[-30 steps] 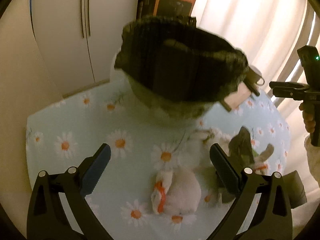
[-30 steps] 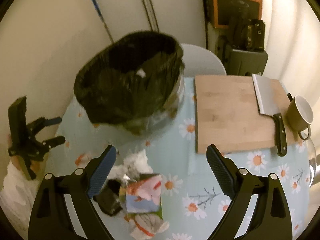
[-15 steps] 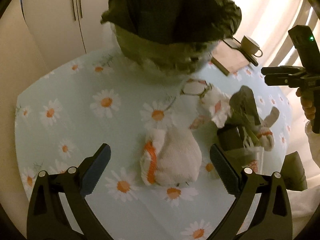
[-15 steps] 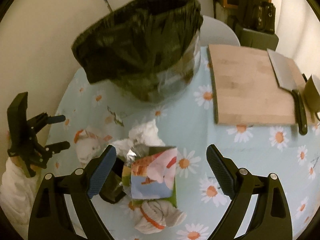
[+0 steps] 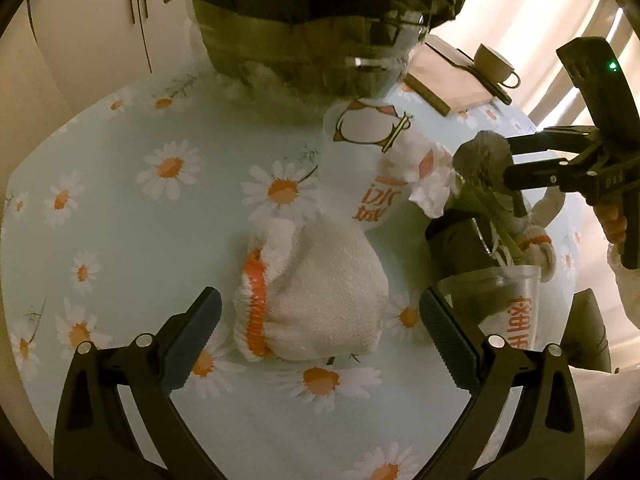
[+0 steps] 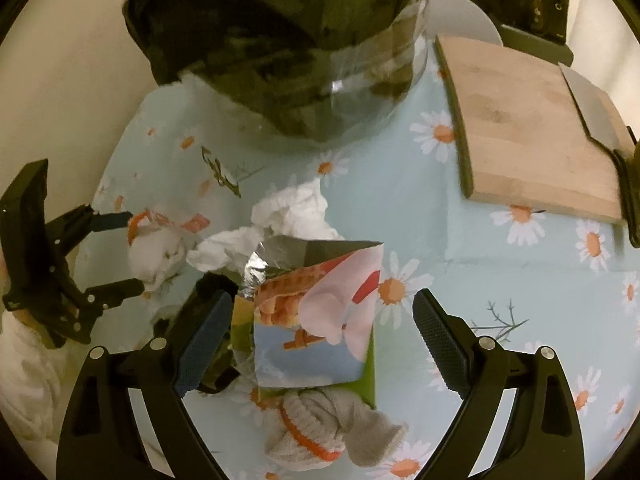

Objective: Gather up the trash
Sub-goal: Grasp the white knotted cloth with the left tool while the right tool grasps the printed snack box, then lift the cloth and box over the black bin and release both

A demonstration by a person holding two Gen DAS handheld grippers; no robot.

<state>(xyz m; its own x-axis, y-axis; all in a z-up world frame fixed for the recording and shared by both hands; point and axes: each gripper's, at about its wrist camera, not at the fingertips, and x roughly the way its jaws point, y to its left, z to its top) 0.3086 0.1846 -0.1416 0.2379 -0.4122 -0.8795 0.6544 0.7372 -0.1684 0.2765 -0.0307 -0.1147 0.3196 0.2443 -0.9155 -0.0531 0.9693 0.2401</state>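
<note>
Both grippers are held with jaws apart and nothing clamped. Between the left gripper's fingers, untouched, a white glove with an orange cuff is seen on the daisy tablecloth. Between the right gripper's fingers a torn carton is framed, crumpled tissue just beyond it. Farther ahead of both, the black-lined bin is seen; a cutting board lies to the right.

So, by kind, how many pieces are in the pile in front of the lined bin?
Knitted gloves: 2
Crumpled tissue clump: 1
Colourful packet: 1
Clear plastic cup: 1
White printed wrapper: 1
Dark item, kind unclear: 1
Total: 7
</note>
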